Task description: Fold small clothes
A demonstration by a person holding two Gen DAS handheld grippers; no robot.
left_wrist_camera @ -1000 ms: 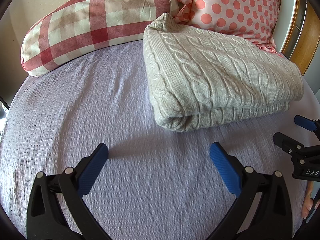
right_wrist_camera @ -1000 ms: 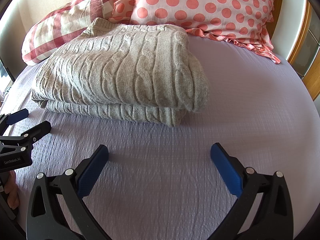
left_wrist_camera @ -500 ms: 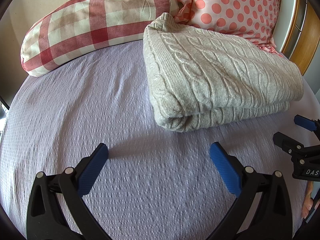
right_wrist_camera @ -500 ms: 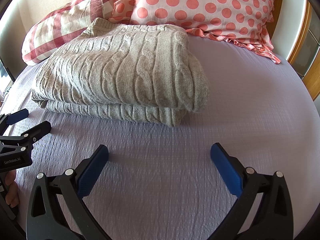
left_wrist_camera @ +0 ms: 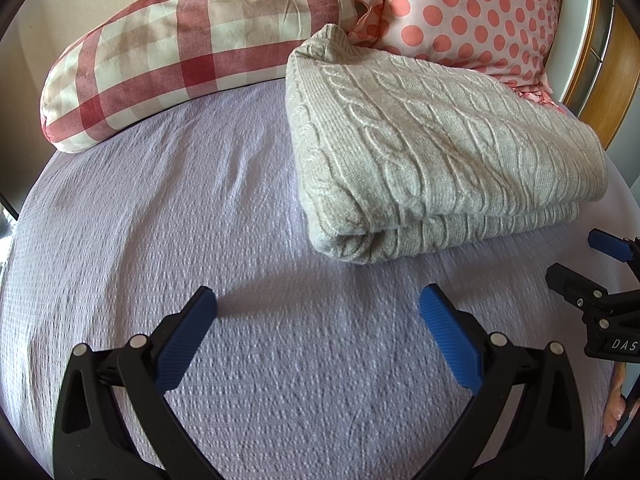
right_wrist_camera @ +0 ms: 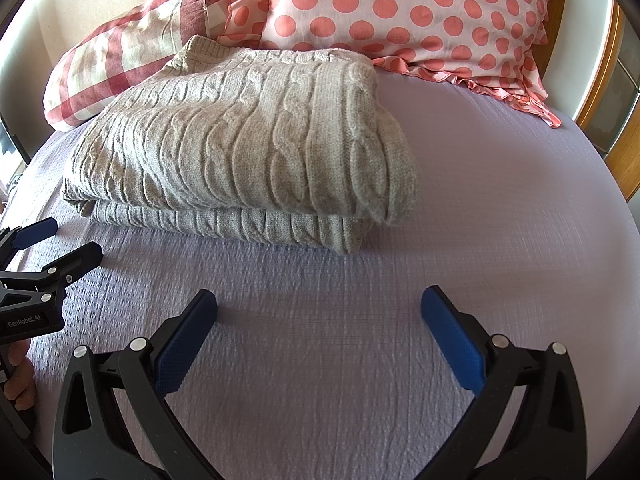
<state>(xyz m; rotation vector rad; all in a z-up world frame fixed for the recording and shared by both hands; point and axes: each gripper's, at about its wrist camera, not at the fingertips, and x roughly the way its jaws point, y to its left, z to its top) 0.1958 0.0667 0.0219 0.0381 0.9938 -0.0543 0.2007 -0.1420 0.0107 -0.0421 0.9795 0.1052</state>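
A grey cable-knit sweater point(left_wrist_camera: 436, 152) lies folded in a neat stack on the lilac bed cover point(left_wrist_camera: 200, 208), its back edge against the pillows. It also shows in the right wrist view point(right_wrist_camera: 248, 148). My left gripper point(left_wrist_camera: 318, 304) is open and empty, hovering above the cover in front of the sweater's left corner. My right gripper point(right_wrist_camera: 318, 304) is open and empty in front of the sweater's right corner. Each gripper shows at the edge of the other's view: the right one point(left_wrist_camera: 580, 260), the left one point(right_wrist_camera: 60, 240).
A red-and-cream checked pillow point(left_wrist_camera: 192, 44) and a pink polka-dot pillow point(left_wrist_camera: 472, 12) lie at the head of the bed. A wooden bed frame point(right_wrist_camera: 612, 120) runs along the right. The lilac cover point(right_wrist_camera: 500, 200) stretches around the sweater.
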